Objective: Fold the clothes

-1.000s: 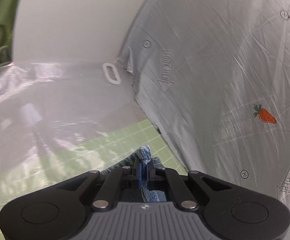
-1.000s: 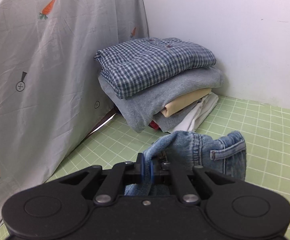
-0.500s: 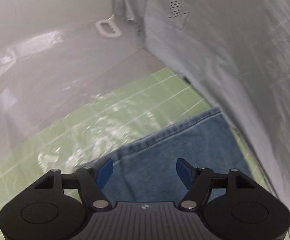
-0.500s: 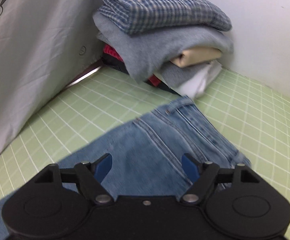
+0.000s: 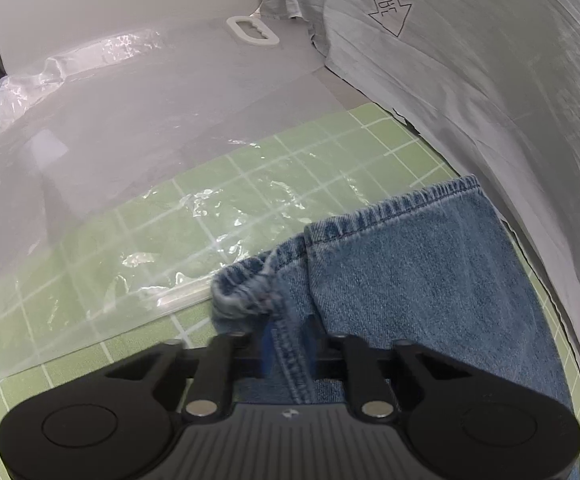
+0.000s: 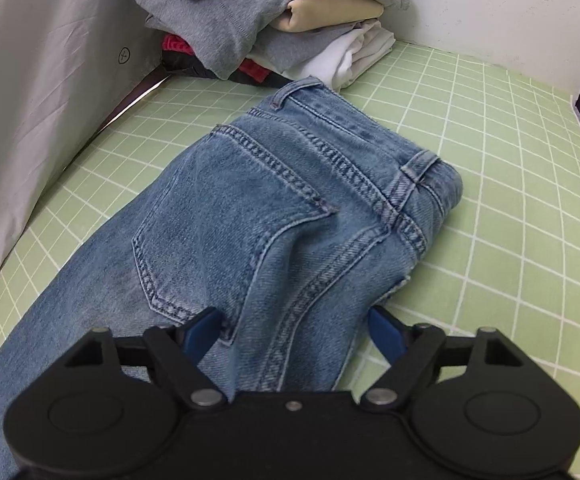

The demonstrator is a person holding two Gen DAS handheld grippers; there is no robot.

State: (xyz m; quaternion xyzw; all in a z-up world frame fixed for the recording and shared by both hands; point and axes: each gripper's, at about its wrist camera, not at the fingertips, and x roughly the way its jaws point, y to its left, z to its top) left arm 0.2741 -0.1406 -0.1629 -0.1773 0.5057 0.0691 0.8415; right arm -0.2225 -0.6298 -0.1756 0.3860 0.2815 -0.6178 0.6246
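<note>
A pair of blue jeans lies on the green grid mat. The right wrist view shows the waist end (image 6: pixel 290 200) with a back pocket, folded lengthwise. My right gripper (image 6: pixel 293 332) is open, its blue pads either side of the denim near the seat. The left wrist view shows the leg hems (image 5: pixel 409 248). My left gripper (image 5: pixel 290 348) is low over the hem seam with its jaws partly closed around the denim; the view is blurred there and I cannot tell if it grips.
A stack of folded clothes (image 6: pixel 274 20) stands in the far corner by the white wall. A grey sheet with printed carrots hangs along one side (image 5: pixel 489 80). A clear plastic bag (image 5: pixel 130 140) lies on the mat (image 6: pixel 509 160) beyond the hems.
Both grippers let go of the jeans, which now lie flat on the mat. Since half a second ago the left gripper's jaws have narrowed over the hem. The right stays open, lower over the denim.
</note>
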